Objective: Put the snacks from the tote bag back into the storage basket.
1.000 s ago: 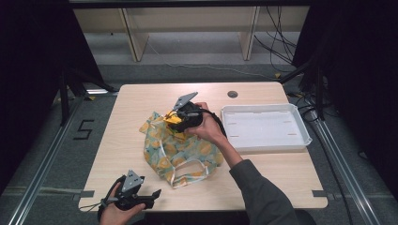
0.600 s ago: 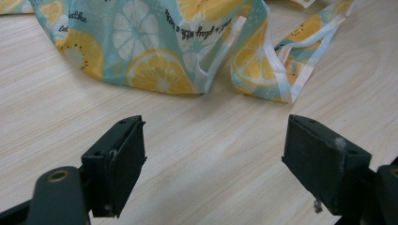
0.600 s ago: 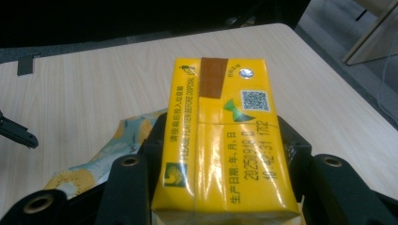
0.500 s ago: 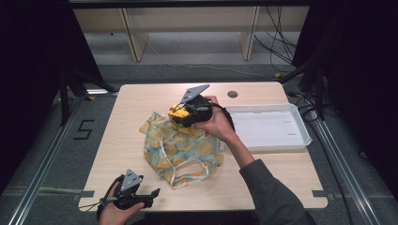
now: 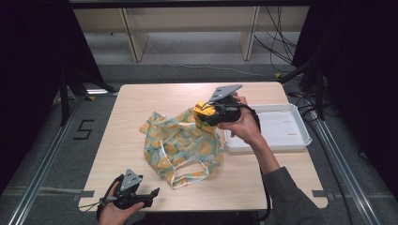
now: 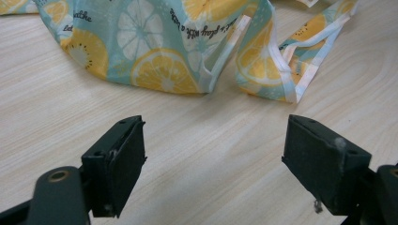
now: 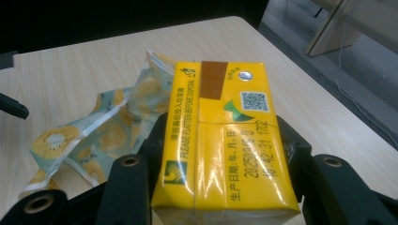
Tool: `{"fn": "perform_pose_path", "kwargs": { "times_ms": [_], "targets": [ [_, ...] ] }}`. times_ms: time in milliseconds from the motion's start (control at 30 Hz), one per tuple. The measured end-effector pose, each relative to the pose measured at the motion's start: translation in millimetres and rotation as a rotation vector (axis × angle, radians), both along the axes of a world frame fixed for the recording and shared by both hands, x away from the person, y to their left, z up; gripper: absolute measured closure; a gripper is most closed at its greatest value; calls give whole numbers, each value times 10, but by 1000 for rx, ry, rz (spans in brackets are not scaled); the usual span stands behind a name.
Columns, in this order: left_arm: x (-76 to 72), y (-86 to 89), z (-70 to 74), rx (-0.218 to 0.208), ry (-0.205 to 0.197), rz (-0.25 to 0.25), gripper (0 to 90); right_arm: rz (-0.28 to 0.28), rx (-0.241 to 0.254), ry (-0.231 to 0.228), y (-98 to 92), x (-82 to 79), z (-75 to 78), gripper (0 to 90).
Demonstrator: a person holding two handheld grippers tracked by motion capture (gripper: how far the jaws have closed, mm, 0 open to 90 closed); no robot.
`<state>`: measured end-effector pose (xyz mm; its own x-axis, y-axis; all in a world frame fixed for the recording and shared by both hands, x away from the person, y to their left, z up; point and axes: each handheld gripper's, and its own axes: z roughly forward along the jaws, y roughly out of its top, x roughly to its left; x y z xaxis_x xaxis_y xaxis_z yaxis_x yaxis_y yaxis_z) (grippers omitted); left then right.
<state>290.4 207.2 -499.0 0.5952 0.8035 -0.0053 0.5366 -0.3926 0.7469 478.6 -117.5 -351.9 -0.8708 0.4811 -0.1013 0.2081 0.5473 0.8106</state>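
While the right gripper [image 5: 202, 114] clamps the yellow carton [image 7: 226, 140] just above the bag [image 5: 180, 145], the carry step looks under way; next it likely swings over the tray [image 5: 300, 140] and releases. Left gripper [image 6: 213, 164] rests open near the table [image 5: 141, 101] edge.

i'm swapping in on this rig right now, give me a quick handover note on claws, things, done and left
Right claw: shut on the yellow drink carton, held in the air above the table's far side, beside the white tray.
Left claw: open, empty, low over the table at its near edge, facing the bag.
Lemon-print cloth bag: crumpled at mid-table, nothing gripping it.
Done: carton is out of the bag, in hand.
Left: probably set the carton in the tray, which looks empty.
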Motion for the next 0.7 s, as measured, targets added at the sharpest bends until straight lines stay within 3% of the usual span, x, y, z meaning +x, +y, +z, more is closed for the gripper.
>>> {"fn": "perform_pose_path", "kwargs": {
  "times_ms": [33, 67, 167, 200, 233, 333, 367, 433, 500, 533, 600, 700],
  "targets": [
    [2, 9, 6, 7, 2, -6, 206, -10, 5, 8, -56, -11, 3, 521],
    [-2, 0, -3, -12, 8, 9, 206, -12, 7, -17, -103, -8, -3, 520],
    [-6, -22, -15, -42, -8, 36, 206, -41, 7, -6, -250, -47, -6, 521],
    [2, 13, 5, 6, 2, -3, 206, -55, 15, -12, -295, -61, -16, 521],
    [-2, 1, -6, -11, 10, 8, 206, -48, 11, -12, -341, -64, -22, 521],
    [6, 10, 1, 9, 1, -6, 206, -67, 10, -10, -440, -71, -53, 520],
    [2, 7, 0, -1, 6, 0, 206, -82, 5, 8, -474, -85, -56, 521],
    [-1, 3, -4, -21, -2, 12, 206, -93, 14, -9, -545, -68, -92, 520],
    [0, 13, 9, -1, -4, 4, 206, -124, 16, 2, -622, -86, -120, 520],
    [-4, -10, -10, -33, -10, 22, 206, -121, 12, 3, -658, -71, -124, 521],
    [0, 3, -1, -6, 9, -3, 206, -143, 18, 14, -730, -73, -134, 521],
    [6, -1, -9, 2, -1, -10, 206, -170, 30, 5, -842, -66, -143, 521]
  ]
}}
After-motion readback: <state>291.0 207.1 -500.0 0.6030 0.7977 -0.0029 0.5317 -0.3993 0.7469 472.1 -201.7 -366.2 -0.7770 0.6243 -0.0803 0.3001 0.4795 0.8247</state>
